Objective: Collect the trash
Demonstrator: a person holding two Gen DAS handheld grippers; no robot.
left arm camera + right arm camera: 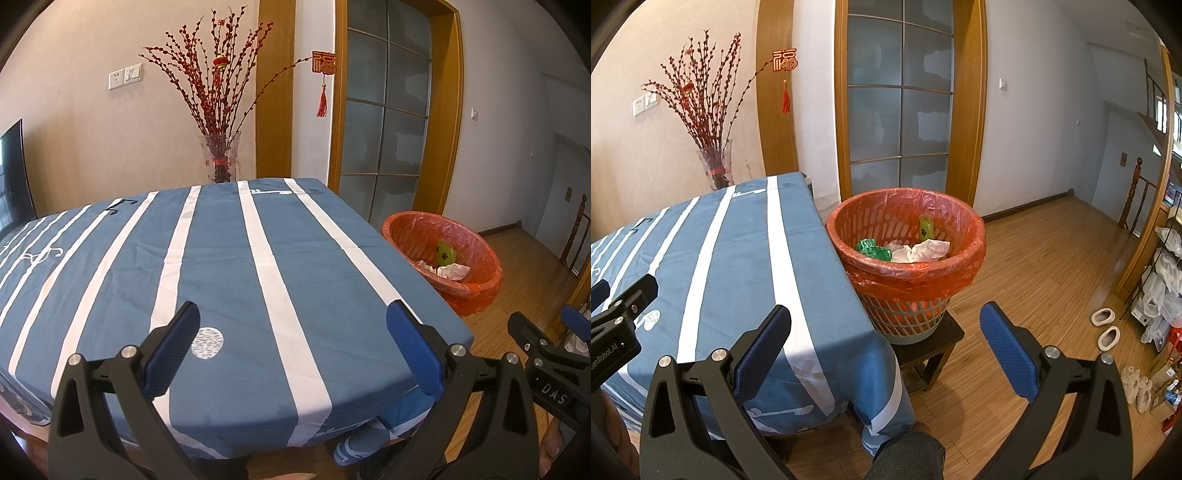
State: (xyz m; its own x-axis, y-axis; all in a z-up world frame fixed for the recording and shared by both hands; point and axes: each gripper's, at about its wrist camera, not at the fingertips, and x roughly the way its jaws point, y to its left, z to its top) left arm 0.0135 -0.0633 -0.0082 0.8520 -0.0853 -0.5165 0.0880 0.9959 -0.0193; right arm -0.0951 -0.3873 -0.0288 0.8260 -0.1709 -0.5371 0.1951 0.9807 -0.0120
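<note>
- blue ribbed pads of the left gripper (293, 334) fill the lower part of the left wrist view, spread wide with nothing between them; the right gripper (884, 336) is released the same way at the bottom of its own view, also empty.
- between those pads, the table (229, 258) wears a blue cloth with white stripes, soft and faintly creased, draping loosely over the near edge; no litter shows on it in either view.
- the trash sits in the bin (905, 266), centre of the right wrist view: crumpled white paper (929, 250), a green plastic scrap (873, 250) and a yellow-green wrapper (926, 226) with a paw print.
- the bin is a pale lattice basket lined with a thin, crinkly orange bag (908, 275) folded over the rim; it stands on a small dark stool (934, 341) just beside the table corner.
- risks, as i judge them: the stool makes the bin top-heavy, so a knock from a gripper could tip it and spill the light paper.
- a pad catching the loose cloth could drag it off the edge.
- the thin liner could snag and tear.
- a tall glass vase (220, 157) of red branches, upper centre of the left view, would topple from a careless sweep.
</note>
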